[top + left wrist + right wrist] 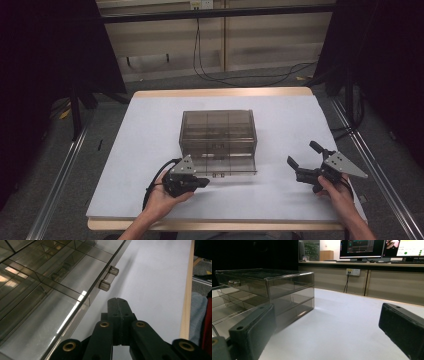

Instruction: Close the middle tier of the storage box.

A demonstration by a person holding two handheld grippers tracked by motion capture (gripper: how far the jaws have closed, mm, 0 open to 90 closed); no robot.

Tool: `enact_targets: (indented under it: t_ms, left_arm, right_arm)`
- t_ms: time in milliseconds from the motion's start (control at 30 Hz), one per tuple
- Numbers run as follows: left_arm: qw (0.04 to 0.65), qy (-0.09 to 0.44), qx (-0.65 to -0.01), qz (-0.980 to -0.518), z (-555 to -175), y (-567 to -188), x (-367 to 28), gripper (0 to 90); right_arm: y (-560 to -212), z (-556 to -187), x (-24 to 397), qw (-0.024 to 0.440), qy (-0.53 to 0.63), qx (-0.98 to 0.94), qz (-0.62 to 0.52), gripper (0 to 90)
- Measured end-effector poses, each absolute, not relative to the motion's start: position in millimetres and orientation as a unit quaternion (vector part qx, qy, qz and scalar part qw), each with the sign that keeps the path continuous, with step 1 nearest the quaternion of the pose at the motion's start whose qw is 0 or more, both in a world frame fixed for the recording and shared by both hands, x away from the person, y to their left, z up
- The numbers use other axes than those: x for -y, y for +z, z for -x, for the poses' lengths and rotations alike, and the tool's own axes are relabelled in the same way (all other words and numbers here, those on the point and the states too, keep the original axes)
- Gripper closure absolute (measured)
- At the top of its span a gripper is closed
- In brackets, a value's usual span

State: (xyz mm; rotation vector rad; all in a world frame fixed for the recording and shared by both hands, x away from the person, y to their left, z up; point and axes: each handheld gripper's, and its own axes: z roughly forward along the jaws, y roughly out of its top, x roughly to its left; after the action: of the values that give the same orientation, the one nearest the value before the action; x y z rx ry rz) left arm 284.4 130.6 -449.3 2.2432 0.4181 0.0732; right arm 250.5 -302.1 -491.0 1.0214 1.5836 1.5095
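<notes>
**Drawer pulled out, left claw shut beside its handle**

Your left claw (117, 305) is closed on nothing, jaws pressed together, its tip resting near the small clear handle (108, 278) on the front of the open bottom drawer (225, 166). That drawer is drawn out of the smoked acrylic drawer cabinet (218, 131), which sits in the middle of the white table (145, 150); in the high view the drawer front reaches toward your side, just right of the left claw. Your right claw (306, 161) stands wide open and empty, well apart from the cabinet on its right side.

Watch these risks, as I judge them:

- With the jaws shut, you can only nudge the drawer. A push that lands off-centre, beside the handle and not on it, would likely skew the drawer in its slot and jam it.
- The cabinet looks light and nothing braces it. A firm shove on the drawer may slide the whole cabinet across the table, since your right claw is too far off to steady it.
- The claw tip could skid off the glossy front.
</notes>
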Motion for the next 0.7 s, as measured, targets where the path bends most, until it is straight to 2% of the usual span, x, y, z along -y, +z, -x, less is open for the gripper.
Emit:
enact_targets:
  t_ms: [700]
  left_arm:
    - [0.403, 0.032, -0.176, -0.897, -294.0, -457.5, -124.0, 90.0]
  right_arm:
    - [-491.0, -250.5, 302.2, 0.357, 0.583, -0.614, -0.395, 0.8]
